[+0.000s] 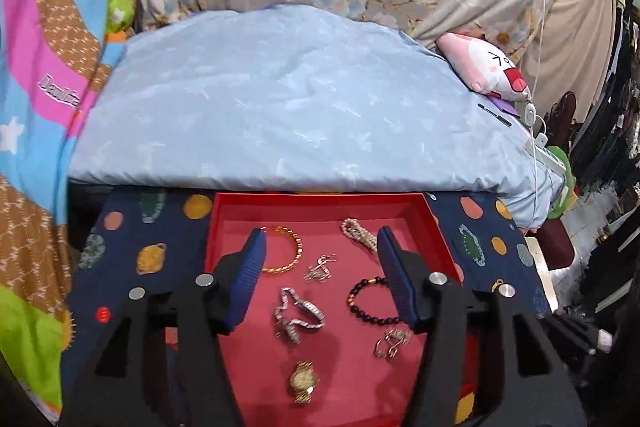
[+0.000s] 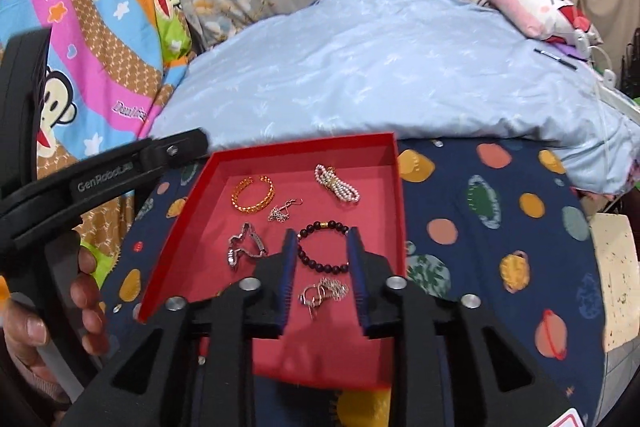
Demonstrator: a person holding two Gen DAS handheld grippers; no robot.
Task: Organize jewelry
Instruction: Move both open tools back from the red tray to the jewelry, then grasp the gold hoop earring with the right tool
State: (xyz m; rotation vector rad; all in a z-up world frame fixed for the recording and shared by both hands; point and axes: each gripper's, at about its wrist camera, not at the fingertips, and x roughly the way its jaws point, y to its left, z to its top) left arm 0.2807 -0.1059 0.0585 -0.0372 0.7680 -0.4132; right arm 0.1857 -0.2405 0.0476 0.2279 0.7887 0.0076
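A red tray (image 1: 320, 205) (image 2: 304, 151) holds the jewelry. In it lie a gold bangle (image 1: 286, 249) (image 2: 253, 193), a pearl bracelet (image 1: 358, 233) (image 2: 338, 185), a small silver earring piece (image 1: 318, 269) (image 2: 282, 211), a silver chain bracelet (image 1: 296, 317) (image 2: 244, 247), a dark bead bracelet (image 1: 366, 301) (image 2: 322, 247), a silver-gold tangle (image 1: 392, 341) (image 2: 324, 293) and a gold watch (image 1: 303, 381). My left gripper (image 1: 320, 241) is open and empty above the tray. My right gripper (image 2: 322, 239) is open and empty, its fingers either side of the bead bracelet.
The tray sits on a navy cloth with planets (image 1: 120, 251) (image 2: 480, 227). Behind it lies a light blue pillow (image 1: 280, 99) (image 2: 380, 67) and a pink plush (image 1: 484, 67) (image 2: 540, 7). The left gripper's body and a hand (image 2: 84, 291) show at the left of the right wrist view.
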